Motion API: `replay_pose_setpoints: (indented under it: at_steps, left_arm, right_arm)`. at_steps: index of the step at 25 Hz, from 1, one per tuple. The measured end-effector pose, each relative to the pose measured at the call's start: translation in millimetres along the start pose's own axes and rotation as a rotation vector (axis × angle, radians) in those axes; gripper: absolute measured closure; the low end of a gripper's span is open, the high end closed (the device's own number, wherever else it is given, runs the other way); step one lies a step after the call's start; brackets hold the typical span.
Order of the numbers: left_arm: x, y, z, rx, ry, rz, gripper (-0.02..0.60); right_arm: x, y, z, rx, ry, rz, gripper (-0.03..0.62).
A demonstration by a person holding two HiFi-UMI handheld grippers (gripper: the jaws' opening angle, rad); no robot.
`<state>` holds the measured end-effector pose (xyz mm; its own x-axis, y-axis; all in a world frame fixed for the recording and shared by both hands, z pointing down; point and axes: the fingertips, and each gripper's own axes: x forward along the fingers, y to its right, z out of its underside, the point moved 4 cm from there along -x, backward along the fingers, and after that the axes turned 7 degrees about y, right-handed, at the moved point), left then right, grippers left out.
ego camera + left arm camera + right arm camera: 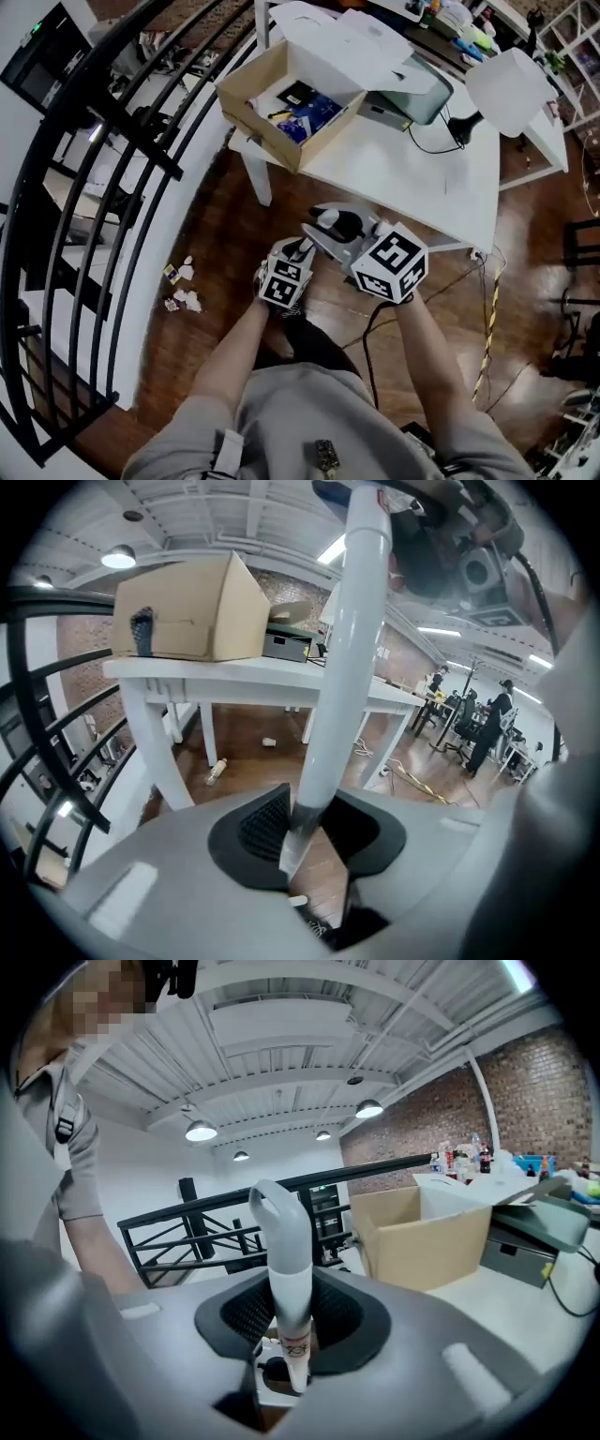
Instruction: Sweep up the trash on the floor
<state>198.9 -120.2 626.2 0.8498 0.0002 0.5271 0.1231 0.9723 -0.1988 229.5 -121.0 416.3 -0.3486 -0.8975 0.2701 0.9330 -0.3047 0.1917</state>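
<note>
We are gripping 1 white handle [352, 667] with both grippers, the left gripper [298, 841] clamped lower on its shaft and the right gripper [291, 1321] near its grey looped top, while the trash [187, 299] is lying on the floor [216, 323] beside the railing [141, 150].

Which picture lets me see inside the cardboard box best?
The head view: it looks down into the open cardboard box, showing blue things inside. Both gripper views show only its outside walls.
</note>
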Motion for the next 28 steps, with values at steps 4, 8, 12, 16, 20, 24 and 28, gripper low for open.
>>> replay_pose_setpoints:
  at_steps: [4,8,12,16,20,24,28]
  left_arm:
    - [52.2,15.1,2.3,-0.042,-0.009,0.016,0.482]
    - [95.5,29.0,7.7,-0.054,-0.033,0.046,0.480]
    - [123.4,41.4,1.7,-0.074,-0.034,0.069,0.481]
    - [144.8,39.9,-4.6,-0.083,-0.042,0.057,0.482]
    - [159.0,39.3,-9.2,-0.064,-0.052,0.052,0.482]
    - [170.9,39.1,-12.0,-0.063,-0.053,0.034,0.480]
    - [178.4,38.7,-12.3,-0.079,-0.061,0.025,0.472]
  right_arm:
    - [-15.8,43.9,23.5,-0.004,-0.033,0.061,0.507]
    - [-32.7,78.0,45.7,0.018,-0.051,0.134,0.502]
    - [-48.5,107.4,51.0,0.028,-0.027,0.246,0.497]
    - [-73.4,132.0,46.0,0.043,0.034,0.367,0.432]
    - [-110.0,143.9,44.6,0.111,0.097,0.460,0.419]
    - [-143.4,140.0,56.2,0.165,0.114,0.552,0.428]
    - [-177.8,134.2,72.2,0.215,0.126,0.651,0.450]
